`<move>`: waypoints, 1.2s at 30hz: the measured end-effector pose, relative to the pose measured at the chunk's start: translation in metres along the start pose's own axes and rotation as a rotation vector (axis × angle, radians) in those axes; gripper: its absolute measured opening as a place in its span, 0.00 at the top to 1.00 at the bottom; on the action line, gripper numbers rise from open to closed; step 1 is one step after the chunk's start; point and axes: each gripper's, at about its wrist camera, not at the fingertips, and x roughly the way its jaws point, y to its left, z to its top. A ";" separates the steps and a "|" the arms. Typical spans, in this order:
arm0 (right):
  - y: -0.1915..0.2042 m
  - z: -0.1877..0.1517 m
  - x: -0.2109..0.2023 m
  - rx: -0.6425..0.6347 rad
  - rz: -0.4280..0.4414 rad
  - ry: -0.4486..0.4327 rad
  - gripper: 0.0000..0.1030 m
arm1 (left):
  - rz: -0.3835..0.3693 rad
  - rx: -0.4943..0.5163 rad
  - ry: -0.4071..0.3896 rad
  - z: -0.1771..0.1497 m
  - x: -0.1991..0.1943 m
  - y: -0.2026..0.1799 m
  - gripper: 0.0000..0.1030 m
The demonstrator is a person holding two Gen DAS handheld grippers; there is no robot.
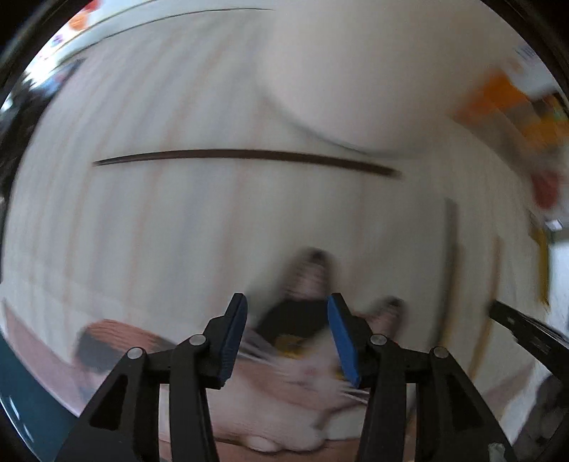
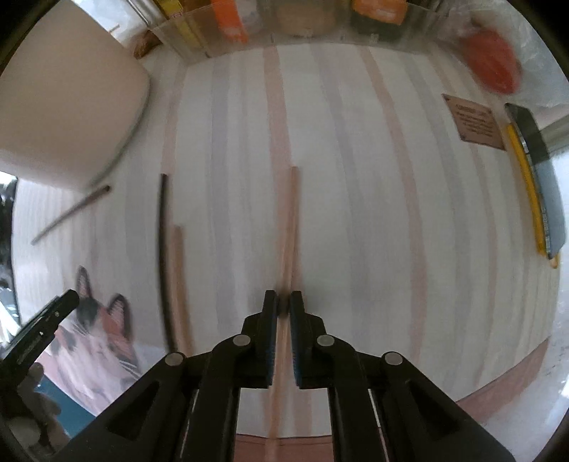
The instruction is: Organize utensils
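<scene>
In the right wrist view my right gripper (image 2: 283, 298) is shut on a light wooden chopstick (image 2: 291, 227) that runs away from the jaws over the striped tablecloth (image 2: 355, 213). To its left lie a dark chopstick (image 2: 162, 248) and a second light one (image 2: 177, 280), side by side. A brownish chopstick (image 2: 71, 213) lies slanted by the white plate (image 2: 64, 106). In the blurred left wrist view my left gripper (image 1: 288, 302) is open with nothing between its blue pads, above a cat picture (image 1: 302, 341). A dark chopstick (image 1: 249, 156) lies crosswise beyond it.
A clear container (image 2: 249, 32) of packets stands at the back of the table. A red object (image 2: 492, 64), a brown card (image 2: 474, 122) and a yellow pencil (image 2: 526, 188) sit at the right. The other gripper shows at each view's edge.
</scene>
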 end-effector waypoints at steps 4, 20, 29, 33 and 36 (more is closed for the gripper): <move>-0.028 -0.014 -0.001 0.039 -0.011 0.006 0.93 | -0.080 0.086 0.048 -0.008 0.008 -0.039 0.57; -0.082 -0.052 -0.011 0.135 0.004 -0.013 0.93 | 0.085 0.326 0.030 0.000 0.031 -0.155 0.57; -0.069 -0.057 -0.007 0.119 -0.015 -0.025 0.93 | 0.143 0.393 0.004 -0.017 0.026 -0.204 0.97; -0.066 -0.039 -0.006 0.120 -0.011 -0.023 0.93 | 0.157 0.298 0.023 -0.009 0.026 -0.179 0.97; -0.065 -0.025 -0.006 0.114 -0.019 -0.022 0.93 | 0.160 0.186 0.041 -0.006 0.022 -0.148 0.97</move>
